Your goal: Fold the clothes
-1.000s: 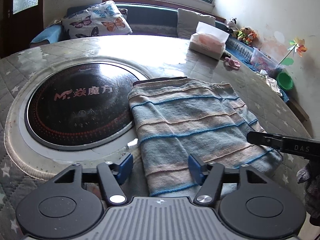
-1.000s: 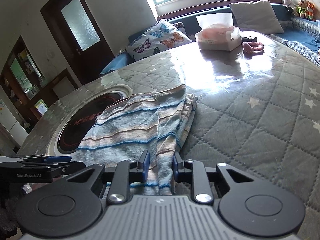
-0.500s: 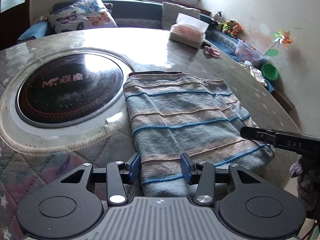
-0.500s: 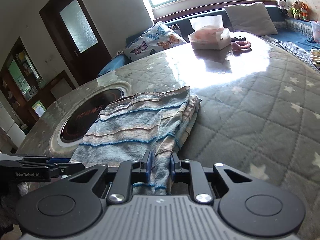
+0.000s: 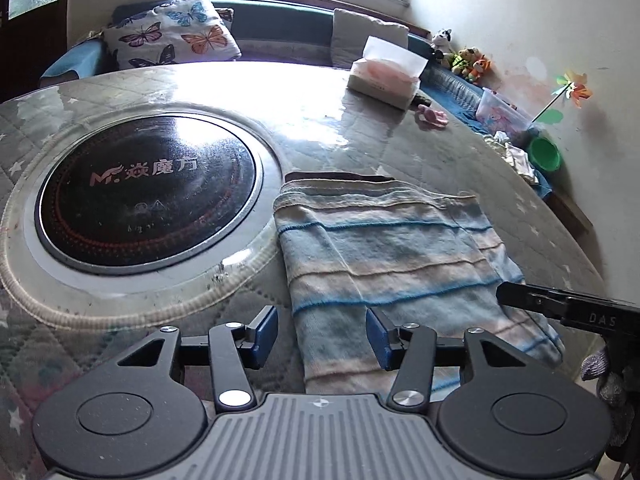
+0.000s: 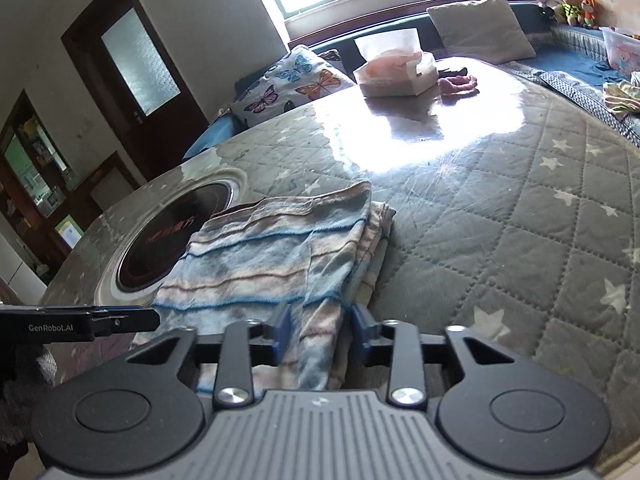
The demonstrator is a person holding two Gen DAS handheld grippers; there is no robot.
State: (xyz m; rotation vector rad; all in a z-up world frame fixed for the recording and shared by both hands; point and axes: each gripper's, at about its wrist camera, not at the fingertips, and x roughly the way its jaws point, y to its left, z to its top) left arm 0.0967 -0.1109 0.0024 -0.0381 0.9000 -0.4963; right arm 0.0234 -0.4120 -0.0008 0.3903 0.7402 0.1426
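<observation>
On the round table (image 5: 420, 136), under a quilted star-print cover with a glossy clear sheet on top, a big black induction hob (image 5: 148, 192) sits set into the middle. Just right of the hob lies the folded striped cloth (image 5: 392, 256), blue and beige bands, several layers stacked; its left edge runs just beside the hob's rim, near end reaching the table edge by the person. Behind the table a bench with a butterfly cushion (image 5: 172, 36) and a plain grey cushion (image 6: 480, 26). Far side of the table: tissue box (image 5: 384, 78), and a small pink item (image 5: 432, 116) just beside it. Stuffed toys (image 5: 468, 60) sit on the bench corner; a green bowl (image 5: 544, 154) and a pinwheel (image 5: 572, 88) stand by the right wall. Dark door with frosted glass (image 6: 136, 68) at the left.

Left gripper (image 5: 322, 334): jaws spread wide, straddling the cloth's near left corner, not clamped. Right gripper (image 6: 320, 330): jaws parted narrower, a hanging fold of the cloth between them, pads not visibly pressing it. Each gripper's tip shows at the edge of the other's view, nothing between them but cloth.
</observation>
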